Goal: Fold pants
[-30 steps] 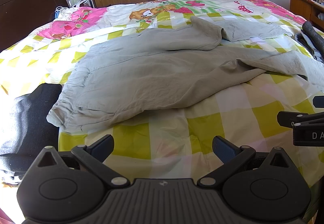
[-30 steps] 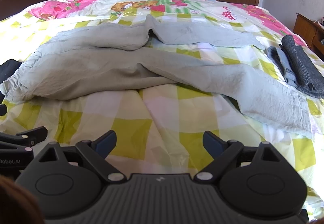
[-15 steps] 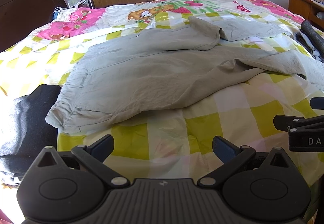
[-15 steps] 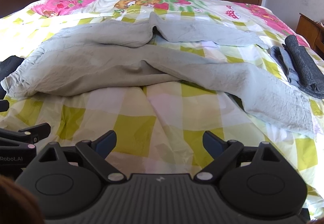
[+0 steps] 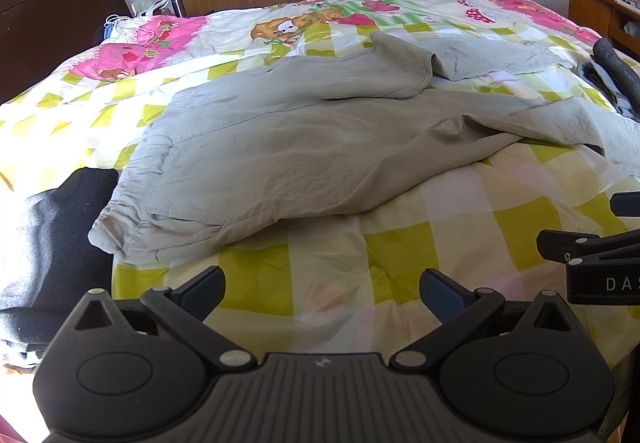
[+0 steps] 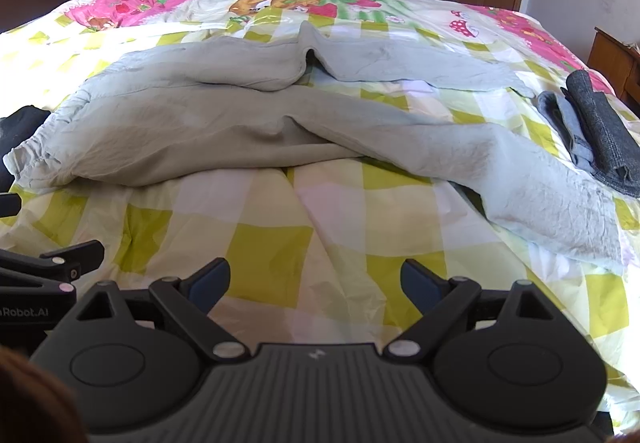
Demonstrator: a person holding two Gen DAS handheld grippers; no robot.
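Your pale grey pants (image 5: 288,147) lie unfolded and rumpled across the checked quilt of the bed (image 6: 272,243), waistband toward the black garment (image 5: 44,243), one leg trailing toward the folded dark clothes (image 6: 596,131) on the pants' opposite side. Your left gripper (image 5: 322,293) and right gripper (image 6: 316,281) both hover above bare quilt on the near side of the pants, fingers spread wide and holding nothing, neither touching the fabric.
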